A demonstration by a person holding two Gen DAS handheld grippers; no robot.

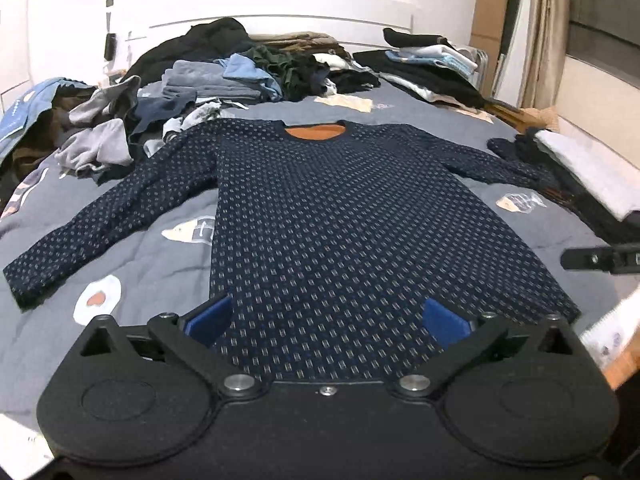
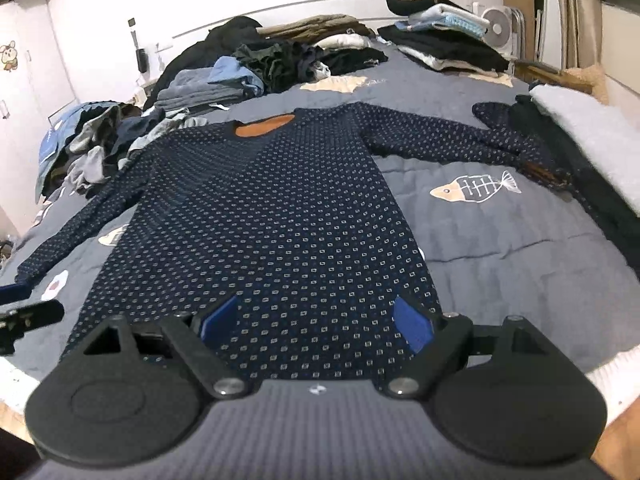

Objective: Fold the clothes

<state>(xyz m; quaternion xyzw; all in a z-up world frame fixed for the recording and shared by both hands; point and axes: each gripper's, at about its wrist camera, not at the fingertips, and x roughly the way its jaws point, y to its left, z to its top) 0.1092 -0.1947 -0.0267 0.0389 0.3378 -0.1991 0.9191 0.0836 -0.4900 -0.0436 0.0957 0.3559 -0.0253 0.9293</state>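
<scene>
A bed covered by a grey quilt (image 1: 152,240) with fish prints is seen from two hand-held claws, both tilted down toward its near edge. At far left, a loose heap (image 1: 100,136) of unfolded clothes is piled near the headboard side, probably waiting its turn. Next comes the task's garment: a navy dotted sweater (image 1: 320,208), spread face up and flat across the middle of the quilt, neck away from the viewer with an orange lining showing, hem nearest the claws. Its left sleeve (image 1: 100,224) is stretched out diagonally and lies straight; its right sleeve (image 2: 452,140) is extended toward the right, where the cuff is bunched against dark clothes. The body appears smoothed, likely so that clean folds can be made. The left gripper (image 1: 326,320) is held above the hem with its blue pads spread wide and nothing between them. The right gripper (image 2: 316,322) is likewise held over the hem, pads well apart and empty. Further right, a folded stack (image 2: 448,40) is kept at the far corner, apparently finished work set aside. At far right a pale folded cloth (image 2: 584,128) lies along the bed's edge.
</scene>
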